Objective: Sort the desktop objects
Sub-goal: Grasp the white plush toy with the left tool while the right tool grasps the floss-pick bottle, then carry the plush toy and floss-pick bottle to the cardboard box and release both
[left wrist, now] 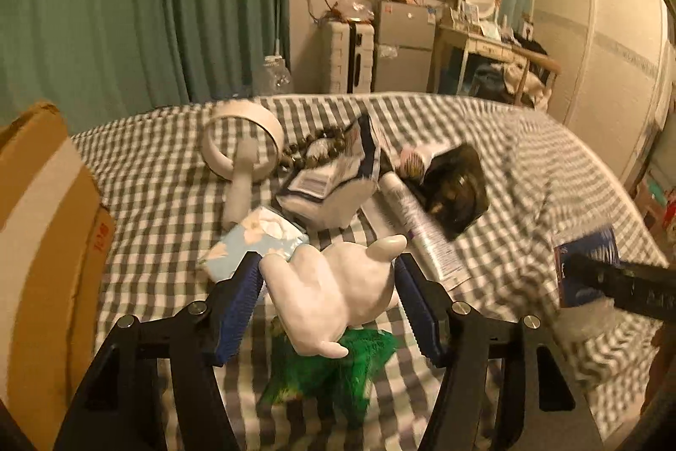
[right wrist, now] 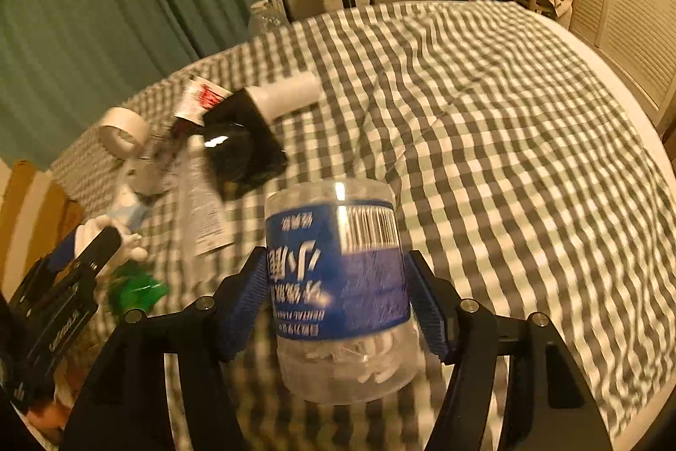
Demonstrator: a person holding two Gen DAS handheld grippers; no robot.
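Observation:
My left gripper (left wrist: pixel 327 271) is shut on a white rabbit-like figurine (left wrist: pixel 333 294) and holds it above the checked cloth (left wrist: pixel 160 197). My right gripper (right wrist: pixel 338 269) is shut on a clear plastic jar with a blue label (right wrist: pixel 338 282), upside down, with white picks inside. The jar also shows at the right of the left wrist view (left wrist: pixel 585 269). On the cloth lie a tape roll (left wrist: pixel 241 138), a tissue pack (left wrist: pixel 257 239), a white box (left wrist: pixel 333 189), a tube (left wrist: pixel 418 227), a black packet (left wrist: pixel 456 189), beads (left wrist: pixel 312 146) and a green wrapper (left wrist: pixel 333 370).
A cardboard box (left wrist: pixel 46 239) stands at the left edge. Green curtains (left wrist: pixel 126 7) hang behind. A fridge (left wrist: pixel 401 45), a suitcase (left wrist: pixel 346 53) and a dressing table (left wrist: pixel 486 41) stand at the back. The right half of the cloth (right wrist: pixel 507 155) shows only wrinkles.

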